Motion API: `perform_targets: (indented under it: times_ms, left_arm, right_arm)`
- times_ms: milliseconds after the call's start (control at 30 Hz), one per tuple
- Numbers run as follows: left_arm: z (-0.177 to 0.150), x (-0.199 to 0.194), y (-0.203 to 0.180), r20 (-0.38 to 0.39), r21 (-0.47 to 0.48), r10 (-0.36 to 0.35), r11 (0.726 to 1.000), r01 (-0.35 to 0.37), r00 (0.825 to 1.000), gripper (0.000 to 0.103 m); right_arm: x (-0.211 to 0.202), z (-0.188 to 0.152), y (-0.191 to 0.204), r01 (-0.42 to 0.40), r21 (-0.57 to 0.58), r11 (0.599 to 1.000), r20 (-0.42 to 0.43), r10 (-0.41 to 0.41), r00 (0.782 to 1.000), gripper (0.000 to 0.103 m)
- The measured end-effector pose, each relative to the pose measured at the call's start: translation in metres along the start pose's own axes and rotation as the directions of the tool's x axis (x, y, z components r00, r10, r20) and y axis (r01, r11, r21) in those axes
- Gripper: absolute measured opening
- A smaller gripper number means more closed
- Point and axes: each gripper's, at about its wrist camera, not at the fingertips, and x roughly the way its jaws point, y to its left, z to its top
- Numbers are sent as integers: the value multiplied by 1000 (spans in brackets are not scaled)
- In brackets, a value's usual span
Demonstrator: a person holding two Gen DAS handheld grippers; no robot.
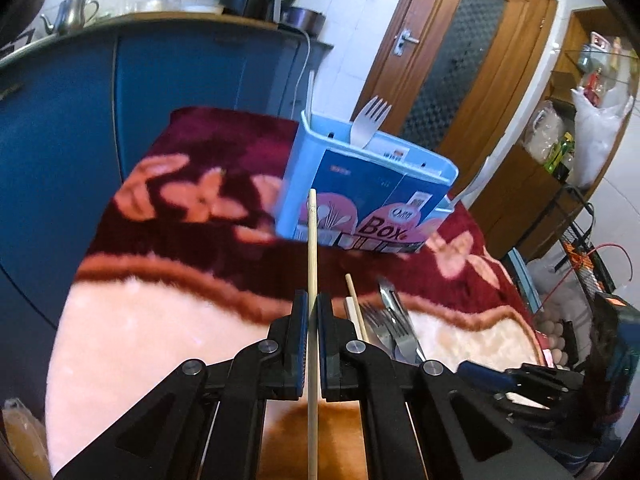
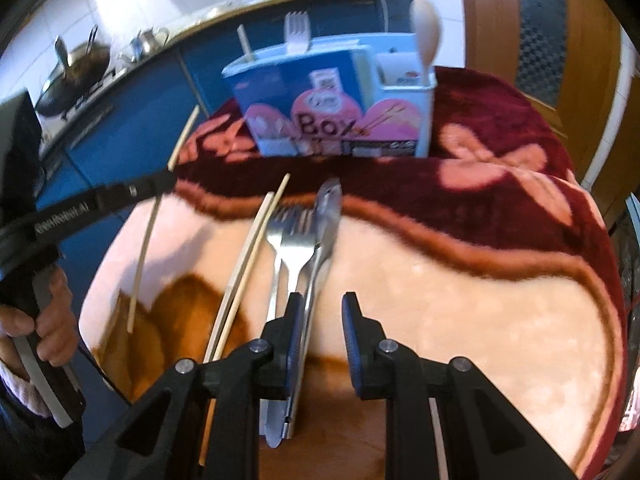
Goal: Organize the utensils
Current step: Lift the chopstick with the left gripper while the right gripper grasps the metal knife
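My left gripper [image 1: 313, 306] is shut on a wooden chopstick [image 1: 312, 240] and holds it above the table, pointing at the blue utensil box [image 1: 360, 196]. The right wrist view shows that chopstick [image 2: 148, 232] in the left gripper [image 2: 164, 178], left of the pile. The box [image 2: 332, 96] holds a fork [image 2: 297, 32], a chopstick [image 2: 245, 46] and a wooden spoon [image 2: 427, 34]. My right gripper [image 2: 318, 304] is open and empty just above the pile: two chopsticks [image 2: 252, 252], forks [image 2: 290, 240] and metal tongs [image 2: 326, 232].
The table carries a red and pink floral blanket [image 2: 480, 264]. Blue cabinets [image 1: 180, 92] with a kettle [image 1: 72, 12] stand behind it. A wooden door [image 1: 460, 60] and shelves with bags [image 1: 580, 132] are to the right.
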Motion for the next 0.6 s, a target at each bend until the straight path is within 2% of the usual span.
perform_targets:
  times_ms: [100, 233, 600]
  left_arm:
    - [0, -4, 3, 9, -6, -16, 1000, 16, 1000, 4]
    - [-3, -6, 6, 16, -13, -27, 1000, 27, 1000, 4]
    - [-6, -12, 10, 37, -12, -49, 999, 49, 998, 4]
  right_arm:
    - [7, 2, 5, 25, -32, 999, -32, -26, 999, 22]
    - [19, 8, 7, 13, -28, 1000, -94, -15, 995, 22]
    - [36, 35, 3, 25, -41, 999, -192, -32, 981, 22]
